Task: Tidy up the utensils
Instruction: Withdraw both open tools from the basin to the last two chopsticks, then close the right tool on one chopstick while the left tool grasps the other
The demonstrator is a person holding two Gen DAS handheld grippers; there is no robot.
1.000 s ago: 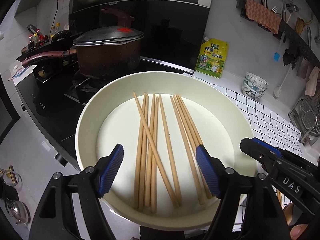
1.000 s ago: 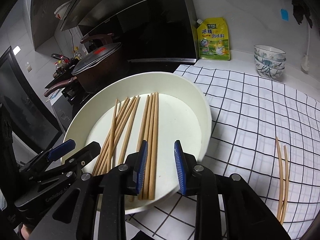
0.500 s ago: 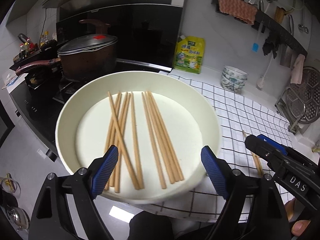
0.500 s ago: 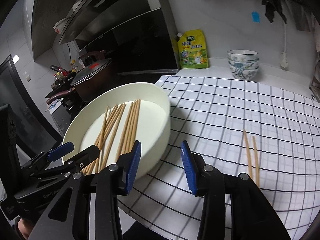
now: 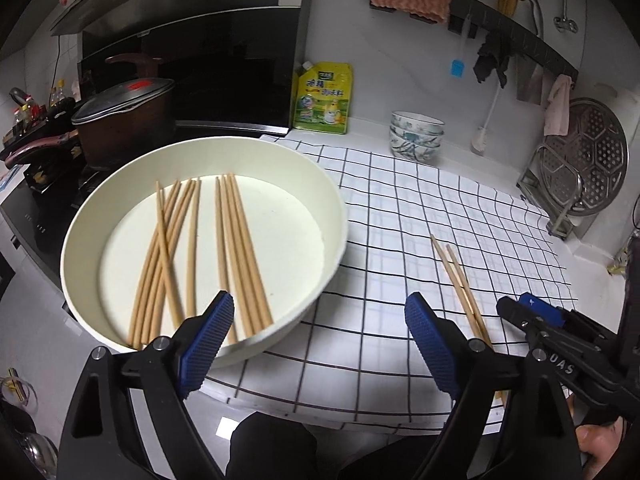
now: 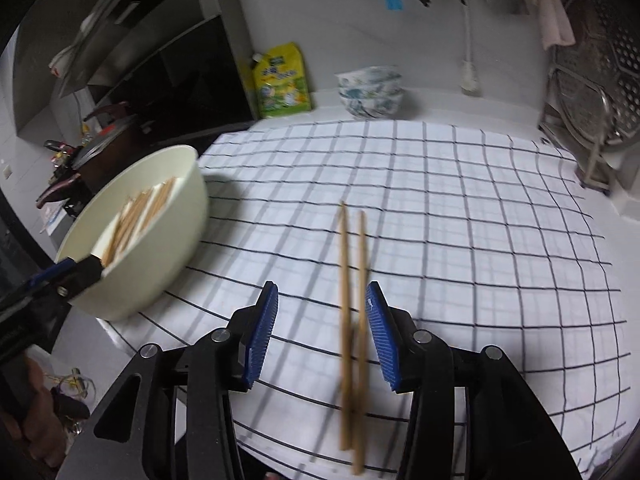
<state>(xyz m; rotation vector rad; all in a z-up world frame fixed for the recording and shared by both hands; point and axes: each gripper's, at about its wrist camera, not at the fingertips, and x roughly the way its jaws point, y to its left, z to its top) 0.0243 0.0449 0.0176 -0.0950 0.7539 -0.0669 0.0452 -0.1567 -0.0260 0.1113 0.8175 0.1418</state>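
A cream round basin (image 5: 332, 216) holds several wooden chopsticks (image 5: 236, 256) and sits on the left of a white checked cloth (image 5: 400, 240). It also shows in the right wrist view (image 6: 160, 256). Two loose chopsticks (image 5: 460, 284) lie side by side on the cloth to its right. My left gripper (image 5: 320, 340) is open and empty, near the basin's front rim. My right gripper (image 6: 322, 336) is open just above the cloth, with the two loose chopsticks (image 6: 352, 280) between its jaws, untouched.
A lidded dark pot (image 5: 120, 120) stands on the stove at back left. A yellow pouch (image 5: 324, 98) and stacked patterned bowls (image 5: 416, 134) stand by the back wall. A metal rack (image 5: 580, 168) is at the far right. The counter's front edge is close.
Both grippers have swung right, away from the basin. My right gripper has opened wider and now straddles the two loose chopsticks. My left gripper stays open.
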